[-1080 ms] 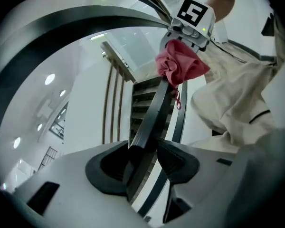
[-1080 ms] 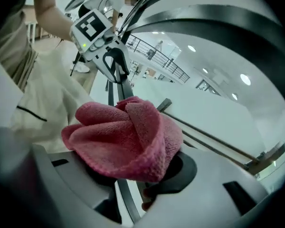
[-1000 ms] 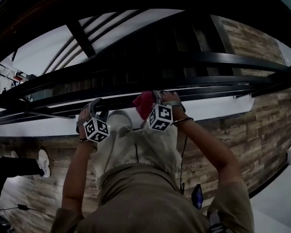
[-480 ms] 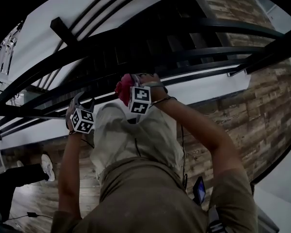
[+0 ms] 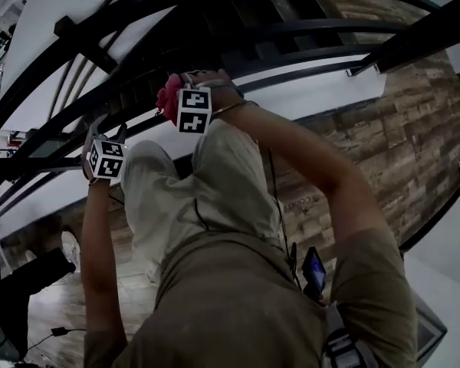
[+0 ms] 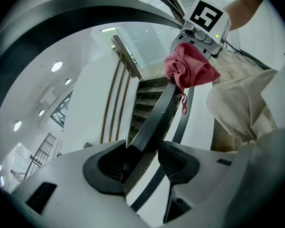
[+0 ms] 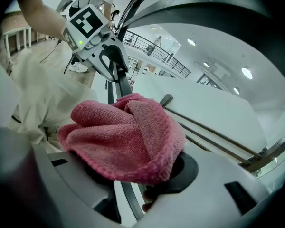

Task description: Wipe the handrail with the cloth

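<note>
Wood-plank floor (image 5: 422, 144) and white walls behind. Left gripper (image 6: 145, 156) seemingly clamped on dark flat handrail (image 6: 157, 112). Right gripper (image 7: 133, 175) pinching crumpled pink terry cloth (image 7: 128, 137), jaws just eased wider, cloth between them, resting on same rail further along.

Floor: wood-look planks (image 5: 414, 129) in mixed brown tones, laid in long rows. A white band (image 5: 314, 94) runs along the edge of the planks, and a pale surface (image 5: 452, 259) adjoins them at the lower right of the head view.

Walls and ceiling: plain white wall (image 6: 92, 103) and white ceiling (image 7: 218, 46). Round recessed lights (image 6: 56, 66) are set in the ceiling and are lit; illumination is even and bright.

Structure: a staircase (image 6: 145, 101) with dark steps stands beside thin upright wooden slats (image 6: 115, 103). A glass panel (image 6: 142, 44) stands above the stairs. An upper gallery carries a dark railing (image 7: 154, 53).
</note>
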Demonstrator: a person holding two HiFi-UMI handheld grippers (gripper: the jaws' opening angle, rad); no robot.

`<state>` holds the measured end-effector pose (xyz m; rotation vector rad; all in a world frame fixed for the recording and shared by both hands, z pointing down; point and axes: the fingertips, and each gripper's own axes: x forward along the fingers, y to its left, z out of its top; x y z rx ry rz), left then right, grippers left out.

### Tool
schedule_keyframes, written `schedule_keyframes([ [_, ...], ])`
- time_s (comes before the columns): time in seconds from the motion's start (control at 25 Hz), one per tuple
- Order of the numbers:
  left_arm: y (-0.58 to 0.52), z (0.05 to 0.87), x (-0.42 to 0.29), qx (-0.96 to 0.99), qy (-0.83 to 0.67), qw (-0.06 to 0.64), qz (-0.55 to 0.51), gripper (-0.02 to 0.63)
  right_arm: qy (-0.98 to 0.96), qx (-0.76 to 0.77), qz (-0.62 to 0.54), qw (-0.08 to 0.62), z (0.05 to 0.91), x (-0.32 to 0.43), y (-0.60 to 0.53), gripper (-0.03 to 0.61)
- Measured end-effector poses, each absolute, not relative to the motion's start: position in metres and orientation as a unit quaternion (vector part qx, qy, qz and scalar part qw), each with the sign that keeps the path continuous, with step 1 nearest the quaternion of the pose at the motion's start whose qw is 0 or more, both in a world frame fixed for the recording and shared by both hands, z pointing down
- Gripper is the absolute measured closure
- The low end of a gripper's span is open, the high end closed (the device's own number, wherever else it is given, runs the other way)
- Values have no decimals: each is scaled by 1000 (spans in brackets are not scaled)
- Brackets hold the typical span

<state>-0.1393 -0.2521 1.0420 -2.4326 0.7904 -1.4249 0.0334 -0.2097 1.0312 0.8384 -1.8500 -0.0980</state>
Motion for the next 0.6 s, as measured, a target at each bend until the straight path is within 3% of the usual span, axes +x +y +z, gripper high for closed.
schedule_keyframes([
  [0.6,-250,1043,-140,-841,258,86,-467,413,-760,353,-33,545,1036,32,-210,390],
])
